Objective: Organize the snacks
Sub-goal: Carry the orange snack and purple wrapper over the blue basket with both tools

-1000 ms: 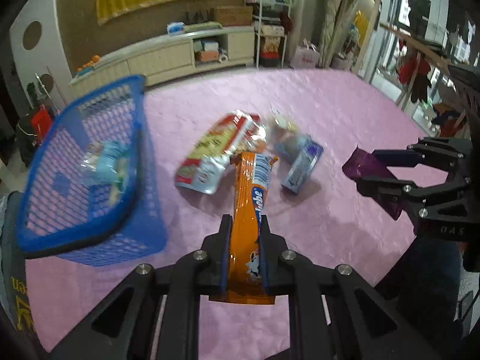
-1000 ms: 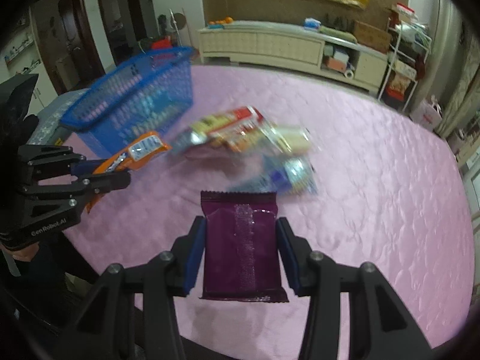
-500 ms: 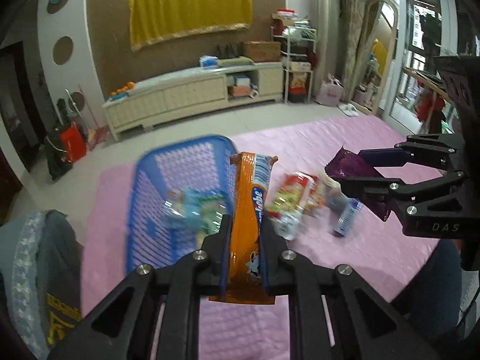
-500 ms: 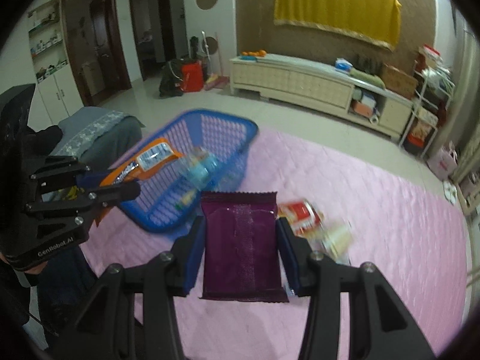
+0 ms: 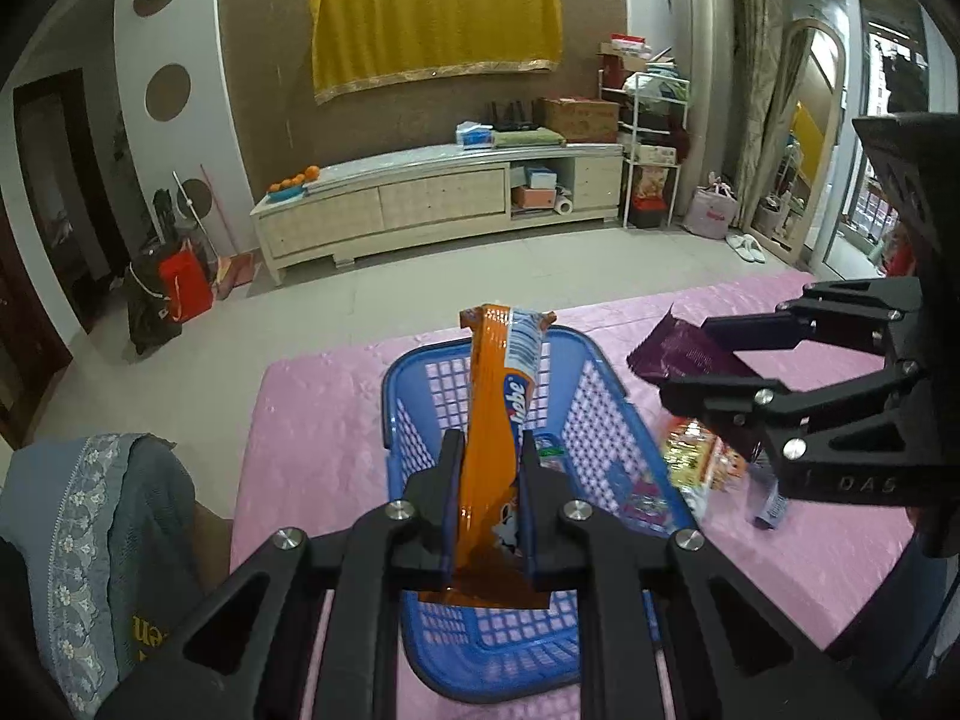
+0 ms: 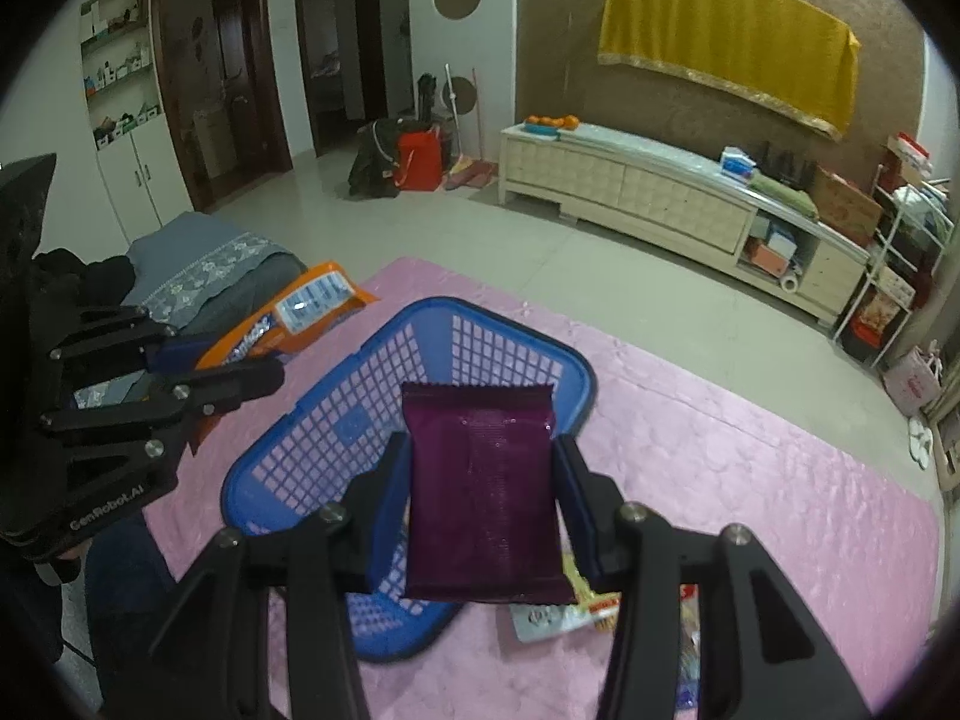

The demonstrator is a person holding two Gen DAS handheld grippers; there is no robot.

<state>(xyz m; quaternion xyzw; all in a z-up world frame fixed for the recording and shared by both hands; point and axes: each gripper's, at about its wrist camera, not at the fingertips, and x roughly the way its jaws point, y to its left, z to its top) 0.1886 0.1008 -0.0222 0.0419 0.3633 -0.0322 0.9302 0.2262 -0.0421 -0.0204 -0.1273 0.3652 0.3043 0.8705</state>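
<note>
A pink cloth point(image 5: 312, 420) covered the table, and the blue basket point(image 6: 336, 438) sat on it below both grippers. The left gripper point(image 5: 489, 468) pinched a long orange packet point(image 5: 498, 414) edgewise, its long axis pointing away over the basket. The right gripper point(image 6: 480, 480), half spread, clamped a purple packet point(image 6: 480, 492) flat. Loose snacks point(image 5: 702, 462) beside the basket were blurred.
</note>
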